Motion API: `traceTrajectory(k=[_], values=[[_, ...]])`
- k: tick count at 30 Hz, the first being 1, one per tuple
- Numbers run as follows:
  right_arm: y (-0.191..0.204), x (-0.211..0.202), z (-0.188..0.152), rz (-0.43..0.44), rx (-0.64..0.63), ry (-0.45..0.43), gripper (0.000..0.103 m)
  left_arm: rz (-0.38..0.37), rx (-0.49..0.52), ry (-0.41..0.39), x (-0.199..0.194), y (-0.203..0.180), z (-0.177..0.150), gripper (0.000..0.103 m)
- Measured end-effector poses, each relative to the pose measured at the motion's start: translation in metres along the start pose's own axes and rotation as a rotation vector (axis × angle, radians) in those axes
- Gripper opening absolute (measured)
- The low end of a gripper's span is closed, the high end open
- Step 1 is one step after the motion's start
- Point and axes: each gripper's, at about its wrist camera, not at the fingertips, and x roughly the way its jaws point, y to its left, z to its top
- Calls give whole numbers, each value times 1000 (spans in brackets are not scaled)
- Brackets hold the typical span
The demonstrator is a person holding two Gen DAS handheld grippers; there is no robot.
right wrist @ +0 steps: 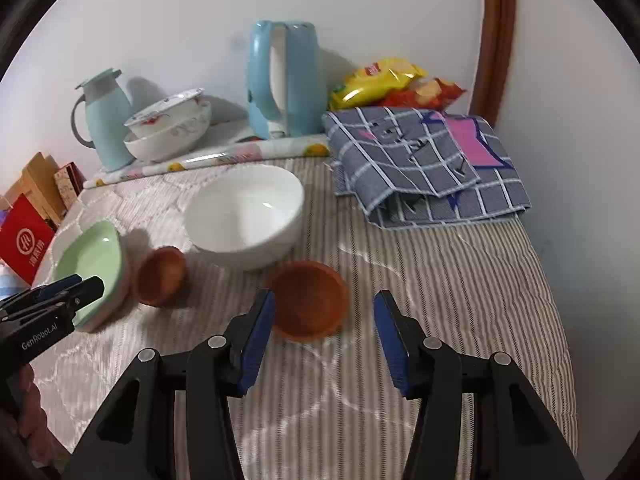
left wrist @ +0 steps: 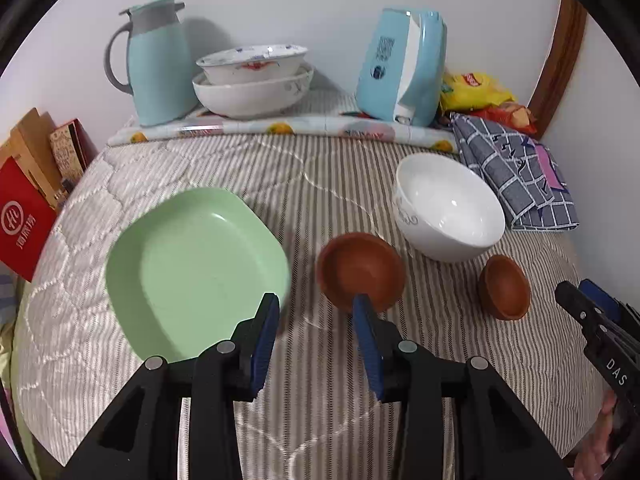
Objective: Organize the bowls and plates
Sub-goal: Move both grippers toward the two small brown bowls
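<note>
A green square plate [left wrist: 196,268] lies at the left on the striped quilt [left wrist: 320,408], also in the right wrist view [right wrist: 94,262]. A white bowl [left wrist: 450,210] [right wrist: 244,216] stands at the right. Two small brown bowls sit in front: one [left wrist: 360,270] [right wrist: 160,276] by the plate, one [left wrist: 506,292] [right wrist: 310,304] further right. My left gripper [left wrist: 316,308] is open and empty, between the plate and the nearer brown bowl. My right gripper [right wrist: 324,304] is open and empty, with the other brown bowl just ahead between its fingers.
At the back stand a blue-green jug [left wrist: 156,64], two stacked white bowls [left wrist: 252,80], a blue kettle [left wrist: 404,64] and snack bags [left wrist: 480,92]. A checked cloth [right wrist: 428,164] lies at the right. Boxes [left wrist: 24,208] stand at the left edge.
</note>
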Motion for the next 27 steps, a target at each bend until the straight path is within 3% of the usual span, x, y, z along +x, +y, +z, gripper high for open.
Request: traceTrajectory(k=[27], values=[[-24,67,-6,40,31,85,51,32,-85,84,65,-12,9,37]])
